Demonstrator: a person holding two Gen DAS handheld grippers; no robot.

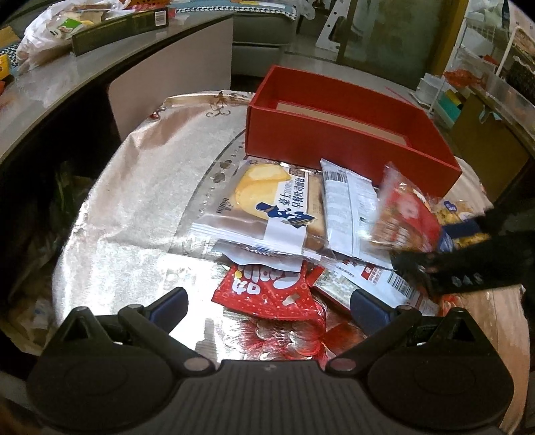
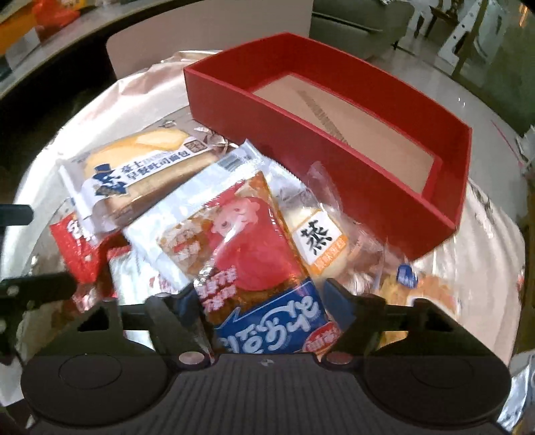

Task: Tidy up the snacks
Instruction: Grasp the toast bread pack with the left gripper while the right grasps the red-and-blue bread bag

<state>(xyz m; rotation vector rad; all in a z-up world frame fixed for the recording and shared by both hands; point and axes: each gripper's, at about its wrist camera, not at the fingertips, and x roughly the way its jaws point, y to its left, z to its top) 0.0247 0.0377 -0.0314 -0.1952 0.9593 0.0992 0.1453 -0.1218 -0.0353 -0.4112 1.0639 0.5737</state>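
Note:
An open red box (image 1: 334, 147) (image 2: 301, 140) with a bare cardboard floor stands at the far side of the round table. In front of it lies a heap of snack packets: a toast-bread packet (image 1: 267, 200) (image 2: 143, 167), a white packet (image 1: 347, 207) and a red dotted packet (image 1: 267, 287). My left gripper (image 1: 271, 302) is open just above the red dotted packet and holds nothing. My right gripper (image 2: 264, 297) is shut on a red-and-blue snack packet (image 2: 254, 254) (image 1: 401, 214), which tilts up off the heap. A steamed-cake packet (image 2: 317, 234) lies beside it.
A shiny silver cloth (image 1: 133, 217) covers the table. To the left runs a grey counter (image 1: 100, 77) with bags and a long dark carton (image 1: 117, 30). A grey sofa (image 1: 264, 30) stands behind, and shelves with boxes (image 1: 468, 97) are at the right.

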